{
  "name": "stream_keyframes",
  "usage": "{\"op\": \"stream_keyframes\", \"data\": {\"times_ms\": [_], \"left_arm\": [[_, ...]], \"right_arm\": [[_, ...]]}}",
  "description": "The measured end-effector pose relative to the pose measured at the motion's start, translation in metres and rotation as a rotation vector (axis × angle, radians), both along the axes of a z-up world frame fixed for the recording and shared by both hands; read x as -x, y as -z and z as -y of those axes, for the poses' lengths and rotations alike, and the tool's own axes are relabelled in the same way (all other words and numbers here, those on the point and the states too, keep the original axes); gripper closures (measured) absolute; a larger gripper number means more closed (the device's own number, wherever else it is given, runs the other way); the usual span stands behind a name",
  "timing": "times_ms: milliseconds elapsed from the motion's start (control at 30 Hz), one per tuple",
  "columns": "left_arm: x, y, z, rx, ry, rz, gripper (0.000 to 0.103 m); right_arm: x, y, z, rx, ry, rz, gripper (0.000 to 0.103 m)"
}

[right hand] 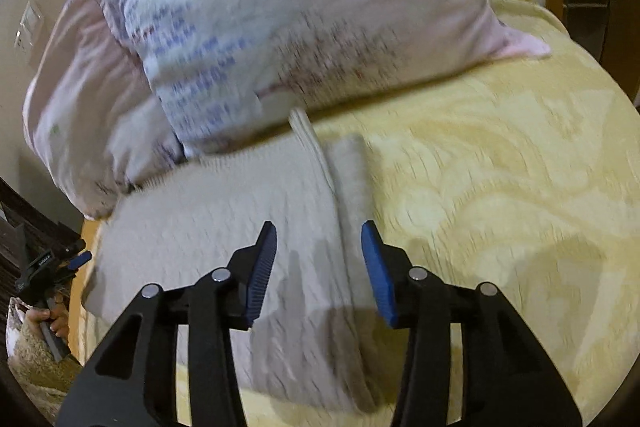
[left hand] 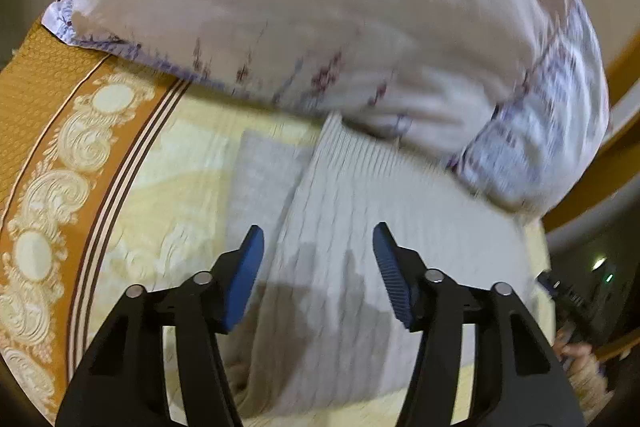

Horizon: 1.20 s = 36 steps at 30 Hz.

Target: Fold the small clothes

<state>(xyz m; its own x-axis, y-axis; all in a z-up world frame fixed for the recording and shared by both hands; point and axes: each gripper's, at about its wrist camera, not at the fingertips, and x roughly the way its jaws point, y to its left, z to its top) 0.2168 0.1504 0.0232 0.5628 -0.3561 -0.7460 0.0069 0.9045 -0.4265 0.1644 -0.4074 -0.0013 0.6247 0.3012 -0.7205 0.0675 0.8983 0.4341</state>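
Grey ribbed knit garment (left hand: 360,211) lies flat on yellow bedspread (right hand: 500,167), far edge against 2 pale printed pillows (left hand: 300,19) | left gripper (left hand: 318,255): fingers apart over it (nothing pinched) | right gripper (right hand: 319,255): fingers apart above its right fold, empty

**Folded garment lies on bed below pillows**

A knit garment (left hand: 360,227) lies flat on the bed (left hand: 168,187), its far edge touching 2 pillows (right hand: 280,7) that sit behind it, one overlapping the other. The left hand-held gripper (left hand: 318,267) hangs over the garment, nothing between its parted fingers. The right hand-held gripper (right hand: 318,267) hangs over the garment's right-hand fold, equally empty.
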Motion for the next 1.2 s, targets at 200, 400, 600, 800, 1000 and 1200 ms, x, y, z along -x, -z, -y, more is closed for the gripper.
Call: {"op": "stream_keyframes", "data": {"times_ms": [200,400,600,800,1000,1200], "left_arm": [[0.013,0.02,0.007,-0.053,0.018,-0.037,0.058],[0.016,0.022,0.013,-0.062,0.024,-0.048,0.076],[0.021,0.016,0.012,0.007,0.041,-0.045,0.093],[0.031,-0.001,-0.004,0.059,0.059,-0.01,0.094],[0.042,0.005,-0.011,0.061,0.081,-0.042,0.094],[0.048,0.024,-0.017,0.059,0.053,-0.07,0.094]], "right_arm": [[0.011,0.015,-0.008,0.025,-0.035,-0.048,0.071],[0.017,0.016,-0.024,0.091,-0.078,-0.036,0.092],[0.024,-0.001,-0.027,0.107,-0.071,0.022,0.094],[0.039,-0.02,-0.022,0.088,-0.044,0.062,0.094],[0.047,-0.004,-0.022,0.09,-0.018,0.021,0.094],[0.04,0.016,-0.027,0.178,-0.011,-0.034,0.094]]}}
